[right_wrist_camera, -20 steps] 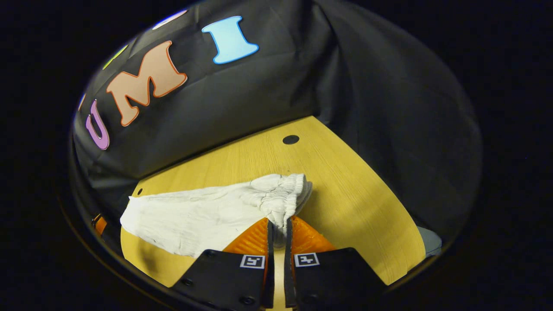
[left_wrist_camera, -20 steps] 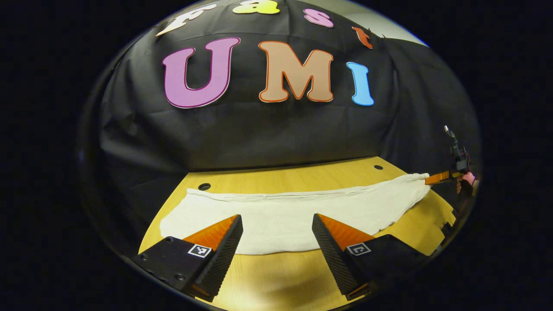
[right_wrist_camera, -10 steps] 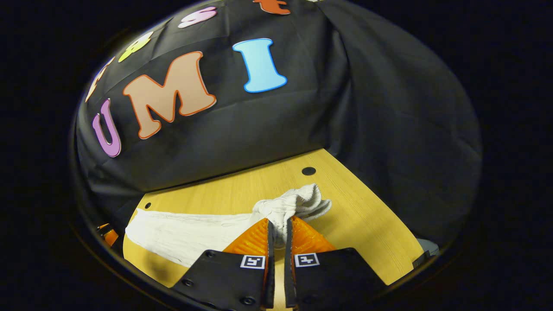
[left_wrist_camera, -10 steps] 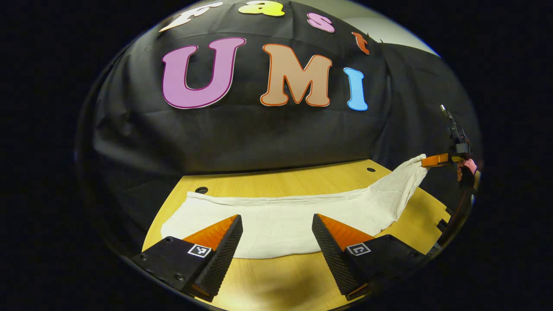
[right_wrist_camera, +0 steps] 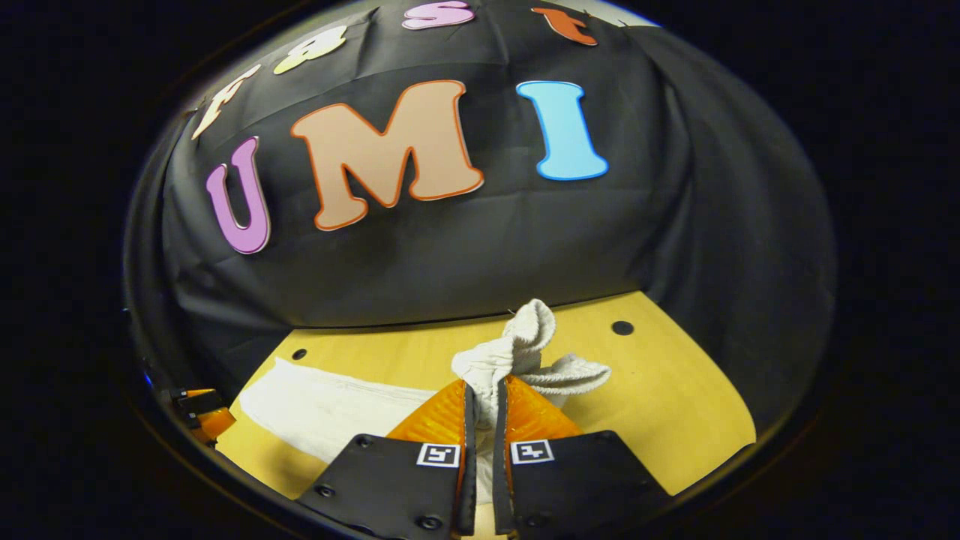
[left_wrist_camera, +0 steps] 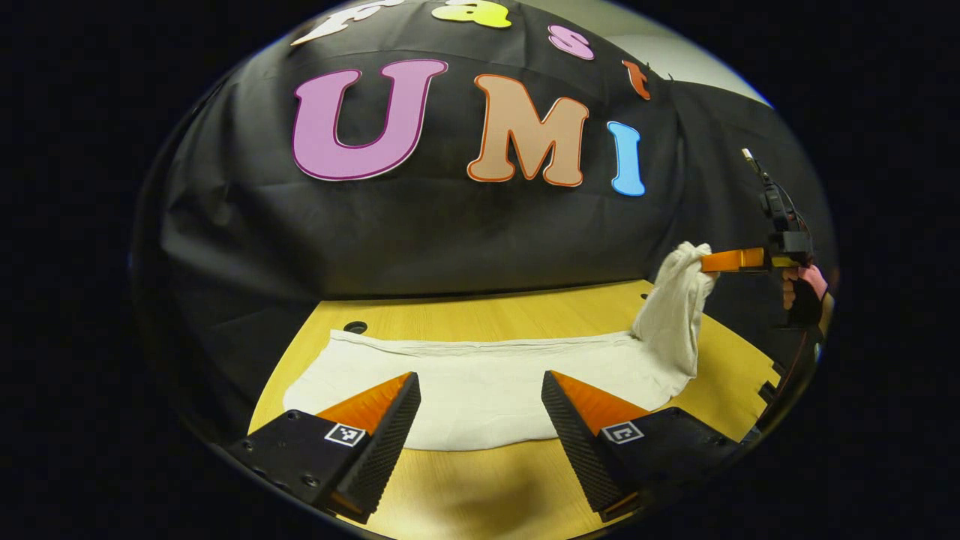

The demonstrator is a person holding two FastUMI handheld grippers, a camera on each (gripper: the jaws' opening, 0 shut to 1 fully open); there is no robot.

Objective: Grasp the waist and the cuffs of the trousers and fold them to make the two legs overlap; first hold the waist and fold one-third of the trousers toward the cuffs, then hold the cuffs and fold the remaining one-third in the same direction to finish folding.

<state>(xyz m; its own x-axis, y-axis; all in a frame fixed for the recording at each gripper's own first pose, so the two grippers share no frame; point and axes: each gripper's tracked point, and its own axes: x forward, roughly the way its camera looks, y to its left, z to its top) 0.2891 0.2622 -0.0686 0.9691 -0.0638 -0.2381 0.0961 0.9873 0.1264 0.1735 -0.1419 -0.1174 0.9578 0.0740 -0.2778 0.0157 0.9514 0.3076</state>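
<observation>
The wooden table (left_wrist_camera: 480, 319) carries everything here, with round holes (left_wrist_camera: 355, 327) near its far edge by the black booth wall (left_wrist_camera: 420, 225). On the table lie the white trousers (left_wrist_camera: 480, 379), spread long and flat across its width, legs stacked one on the other. Their waist end (left_wrist_camera: 679, 296) stands lifted off the table at the right side, a hanging fold dropping from it back to the wood; the rest lies flat.

The right gripper (right_wrist_camera: 480, 394) has its two fingers pressed together on the bunched elastic waist (right_wrist_camera: 517, 352), which puffs up just above the fingertips and clear of the table. In the left gripper view it shows at the table's right end (left_wrist_camera: 712, 260), held by a hand (left_wrist_camera: 802, 289), the cloth pinched at its tip.

The left gripper (left_wrist_camera: 480, 394) has its fingers wide apart, holding nothing, poised over the near edge of the table; the middle stretch of the trousers lies between and just beyond the fingertips. Whether they touch the cloth cannot be told.
</observation>
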